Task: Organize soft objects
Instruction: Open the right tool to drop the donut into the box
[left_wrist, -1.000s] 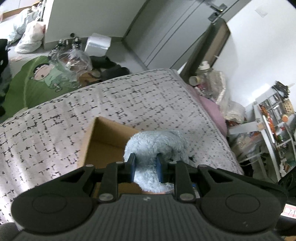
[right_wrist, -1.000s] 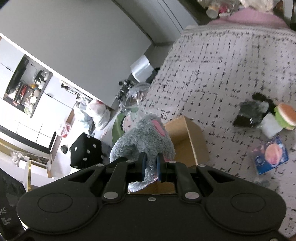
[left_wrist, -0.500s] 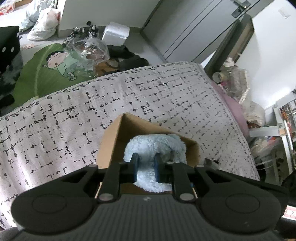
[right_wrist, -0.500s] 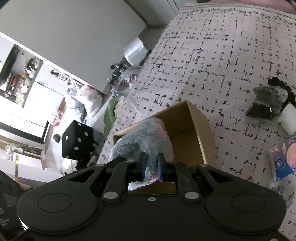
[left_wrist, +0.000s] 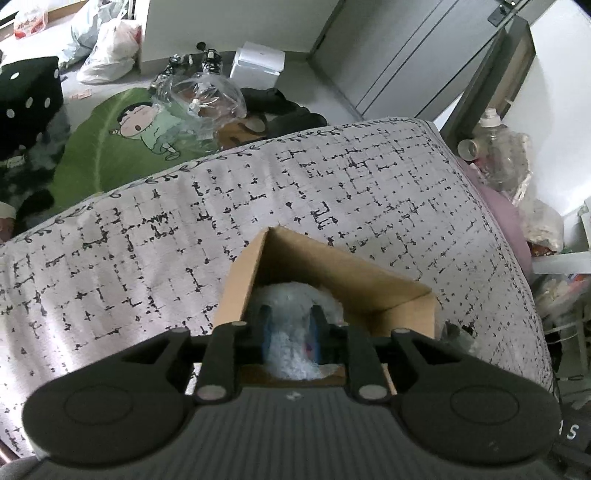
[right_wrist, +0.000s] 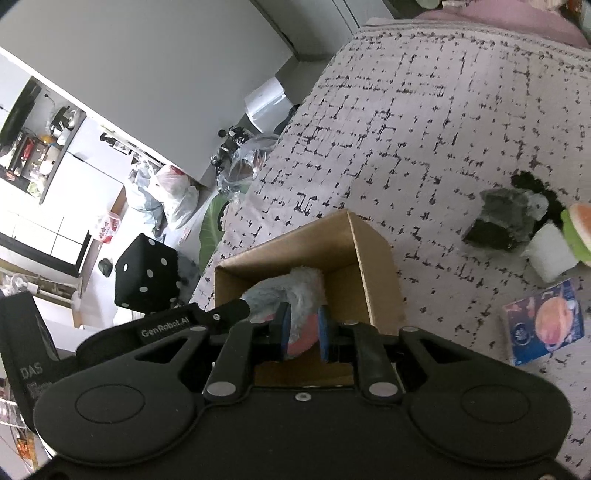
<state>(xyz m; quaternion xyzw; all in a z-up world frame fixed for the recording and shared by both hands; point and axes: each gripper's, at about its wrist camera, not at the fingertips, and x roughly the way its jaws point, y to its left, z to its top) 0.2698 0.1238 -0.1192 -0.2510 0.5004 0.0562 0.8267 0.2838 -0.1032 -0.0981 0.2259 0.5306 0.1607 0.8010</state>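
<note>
We find the plush (left_wrist: 295, 314) inside the open box (left_wrist: 332, 269), grey-blue fur with a pink patch showing in the right wrist view (right_wrist: 301, 295). The box (right_wrist: 288, 251) stands on the bed (left_wrist: 147, 229), which carries a pale cover with a broken black grid pattern.

The left tool (left_wrist: 290, 332) reaches into the box, and its blue pads (left_wrist: 266, 328) press the fur from both sides, so we record it as clamped on the plush. The right tool (right_wrist: 303, 334) likewise reaches in from the near edge, its pads (right_wrist: 286, 328) clamped on the pink and grey part of the same plush. In the right wrist view the left tool's black finger (right_wrist: 221, 315) enters the box from the left.

On the bed (right_wrist: 406, 129) to the right of the box lie a dark wrapped bundle (right_wrist: 498, 221), a white block (right_wrist: 550, 251), a burger-shaped toy (right_wrist: 581, 225) touching it at the frame edge, and a blue packet (right_wrist: 543, 321), all apart from the box.

Beyond the bed, the floor holds a black dice cushion (right_wrist: 147, 277), a green cartoon mat (left_wrist: 122, 147) and plastic bags (left_wrist: 110, 55).
</note>
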